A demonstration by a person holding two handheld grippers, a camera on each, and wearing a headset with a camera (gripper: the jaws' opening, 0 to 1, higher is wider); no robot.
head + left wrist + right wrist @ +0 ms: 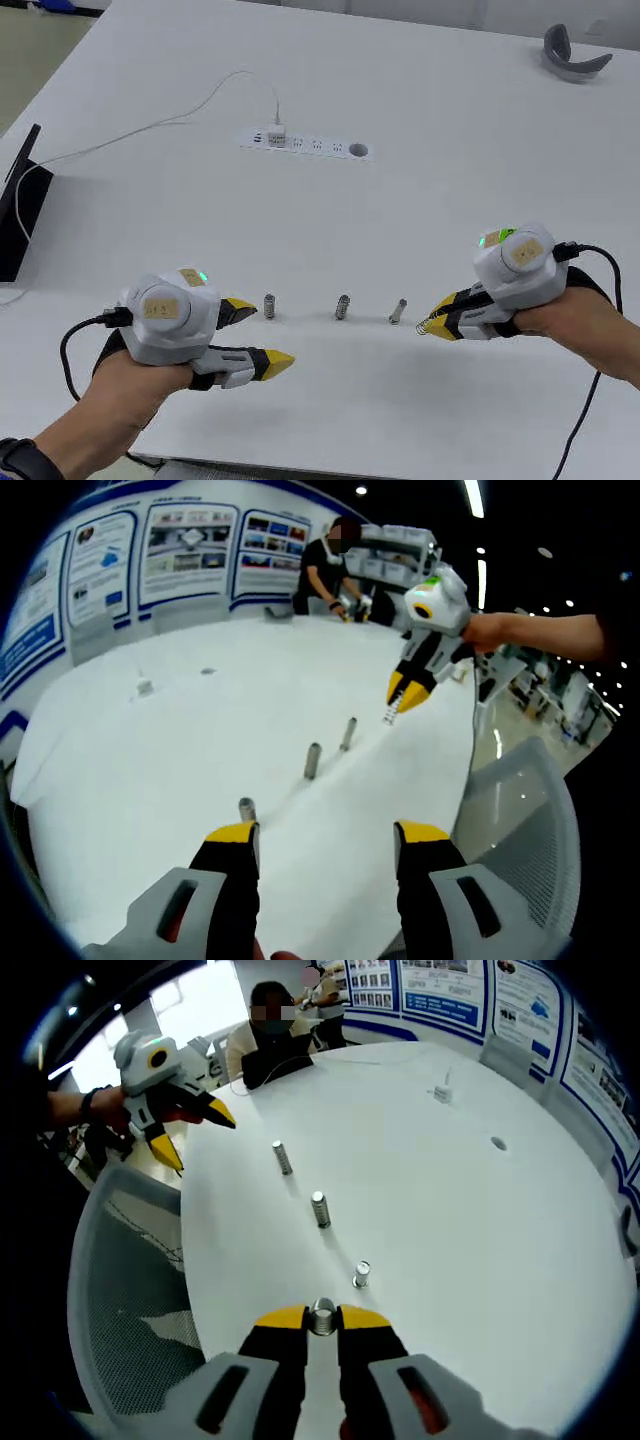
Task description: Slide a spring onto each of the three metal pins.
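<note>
The left gripper (271, 333) and right gripper (432, 325) have white bodies, yellow-tipped jaws and black cables (68, 345).

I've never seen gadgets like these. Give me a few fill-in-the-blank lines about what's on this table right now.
The metal pins standing in a row on the white table number ___.
The right claw is shut on a small ___.
The left claw holds nothing, its jaws standing ___.
Missing words: three; spring; open.
</note>
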